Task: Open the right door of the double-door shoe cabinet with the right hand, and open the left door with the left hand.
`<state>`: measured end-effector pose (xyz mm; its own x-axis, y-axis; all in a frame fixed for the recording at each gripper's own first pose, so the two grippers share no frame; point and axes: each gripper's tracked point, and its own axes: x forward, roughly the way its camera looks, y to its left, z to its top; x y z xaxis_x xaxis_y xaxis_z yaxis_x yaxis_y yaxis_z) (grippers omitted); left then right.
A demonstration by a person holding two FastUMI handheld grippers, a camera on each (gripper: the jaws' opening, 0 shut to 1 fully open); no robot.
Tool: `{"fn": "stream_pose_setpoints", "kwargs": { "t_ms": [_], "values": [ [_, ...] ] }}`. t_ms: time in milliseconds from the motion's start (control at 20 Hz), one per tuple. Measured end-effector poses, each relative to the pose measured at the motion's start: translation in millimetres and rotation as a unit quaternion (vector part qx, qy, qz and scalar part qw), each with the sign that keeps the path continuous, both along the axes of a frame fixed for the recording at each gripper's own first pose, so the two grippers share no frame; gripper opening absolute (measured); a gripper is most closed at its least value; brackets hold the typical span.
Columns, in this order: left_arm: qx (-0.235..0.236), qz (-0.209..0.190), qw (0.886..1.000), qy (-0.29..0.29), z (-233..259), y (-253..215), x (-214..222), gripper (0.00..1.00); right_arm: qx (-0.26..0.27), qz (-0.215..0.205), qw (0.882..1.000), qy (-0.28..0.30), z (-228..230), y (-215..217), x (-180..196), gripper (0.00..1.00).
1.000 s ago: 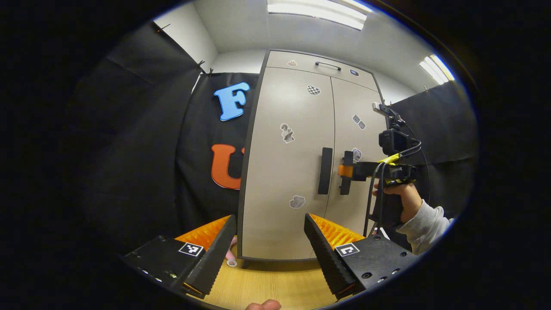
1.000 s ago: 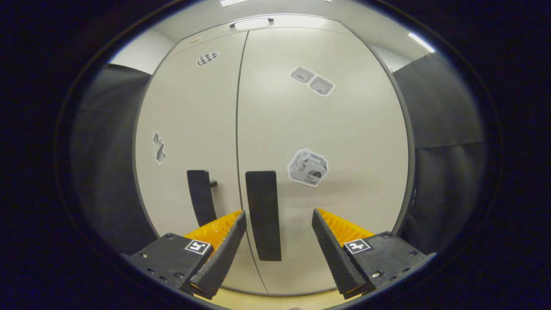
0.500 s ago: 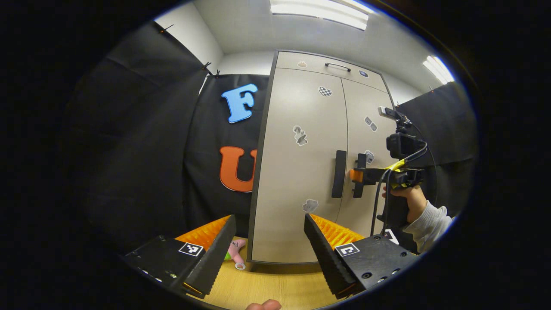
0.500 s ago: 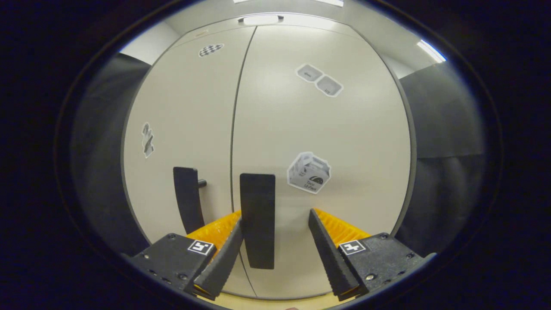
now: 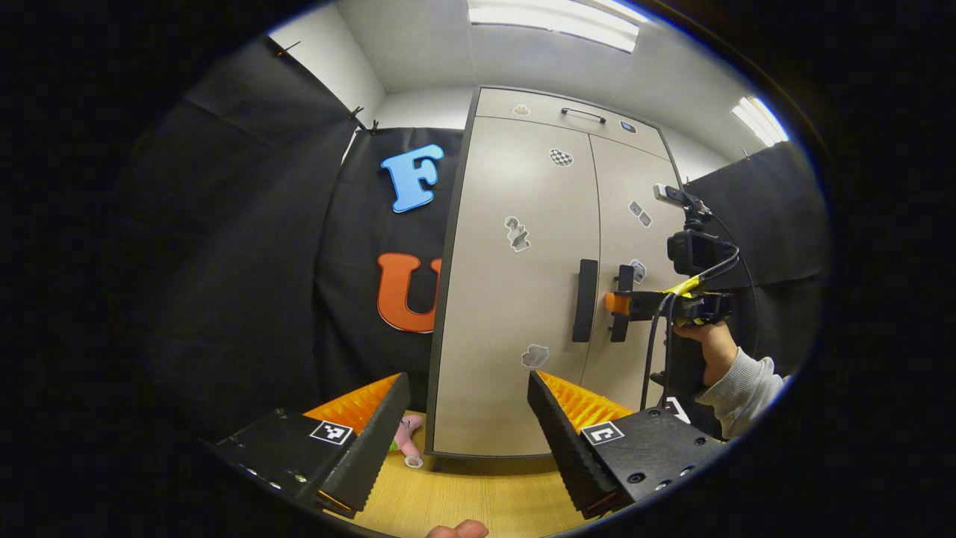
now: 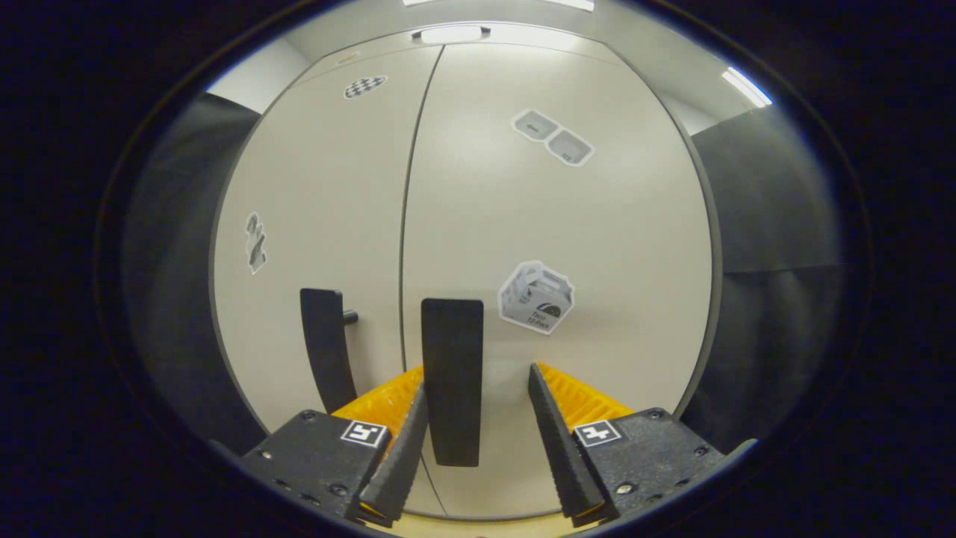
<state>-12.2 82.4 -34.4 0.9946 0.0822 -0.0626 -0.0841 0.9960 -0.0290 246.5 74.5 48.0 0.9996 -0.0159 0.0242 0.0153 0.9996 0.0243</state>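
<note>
The beige double-door shoe cabinet stands with both doors closed. In the right gripper view, the right door's black vertical handle sits between the fingers of my right gripper. The left finger is at the handle's edge and the right finger stands apart from it, so the gripper is open. The left door's handle is just to the left. The left gripper view shows the right gripper, held by a hand, at the right handle. My left gripper is open, well back from the left handle.
A drawer with a slim handle tops the cabinet. A small pink toy lies on the wooden floor at the cabinet's left foot. Black cloth walls flank the cabinet on both sides.
My right gripper has moved in until the right handle sits between its fingers, and the fingers have narrowed. My left gripper's view has drifted slightly; it stays open and back.
</note>
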Motion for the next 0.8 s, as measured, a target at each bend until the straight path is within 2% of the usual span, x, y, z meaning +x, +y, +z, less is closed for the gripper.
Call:
{"fn": "stream_pose_setpoints", "kwargs": {
  "t_ms": [100,150,200,300,400,600,800],
  "values": [
    [-0.002,-0.002,1.0,0.001,0,-1,0,0.95,0.003,0.026,1.0,0.004,-3,13,-2,0.64],
    [-0.001,-0.002,1.0,0.002,1,0,-1,0.95,0.002,0.024,1.0,0.001,-4,14,3,0.44],
    [-0.001,-0.002,1.0,0.002,1,-1,-2,0.95,-0.003,0.025,1.0,0.003,-3,13,-1,0.36],
    [-0.002,-0.003,1.0,0.0,1,-1,-1,0.95,-0.004,0.027,1.0,0.007,-4,13,-1,0.34],
    [-0.003,-0.004,1.0,0.0,0,-1,-3,0.95,-0.001,0.029,0.999,0.015,-4,13,-3,0.27],
    [0.003,-0.002,1.0,-0.004,0,4,4,0.95,-0.004,0.05,0.998,0.021,-6,14,-17,0.27],
    [-0.003,0.0,1.0,-0.003,0,-4,-3,0.95,-0.014,0.073,0.997,0.028,-8,4,-51,0.26]
  ]
}}
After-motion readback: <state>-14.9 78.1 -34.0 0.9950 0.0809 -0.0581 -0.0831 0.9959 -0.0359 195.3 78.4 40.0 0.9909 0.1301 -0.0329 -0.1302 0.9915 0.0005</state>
